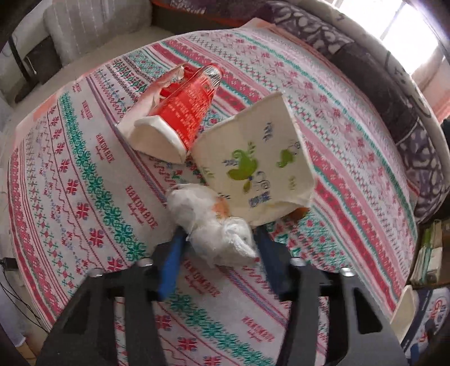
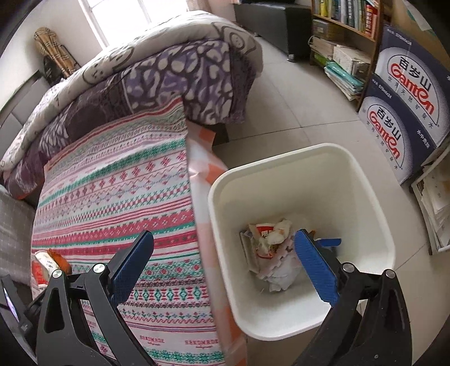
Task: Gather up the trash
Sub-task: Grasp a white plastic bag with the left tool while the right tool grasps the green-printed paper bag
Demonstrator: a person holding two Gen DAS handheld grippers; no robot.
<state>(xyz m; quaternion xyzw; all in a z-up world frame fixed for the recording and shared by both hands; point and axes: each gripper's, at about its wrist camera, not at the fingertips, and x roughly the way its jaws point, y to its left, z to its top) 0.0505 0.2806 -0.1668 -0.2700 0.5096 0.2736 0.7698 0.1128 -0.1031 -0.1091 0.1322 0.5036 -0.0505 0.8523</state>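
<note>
A bed (image 2: 112,183) covered by a red, green and white patterned cloth (image 1: 84,183) fills the room's middle, with a purple-and-grey quilt (image 2: 174,73) bunched along its far edge. Daylight pours through a window (image 2: 121,17) behind it. The floor (image 2: 303,112) is pale tile. A wooden bookshelf (image 2: 346,31) stands by the wall, with stacked blue cartons (image 2: 407,98) beside it.
</note>
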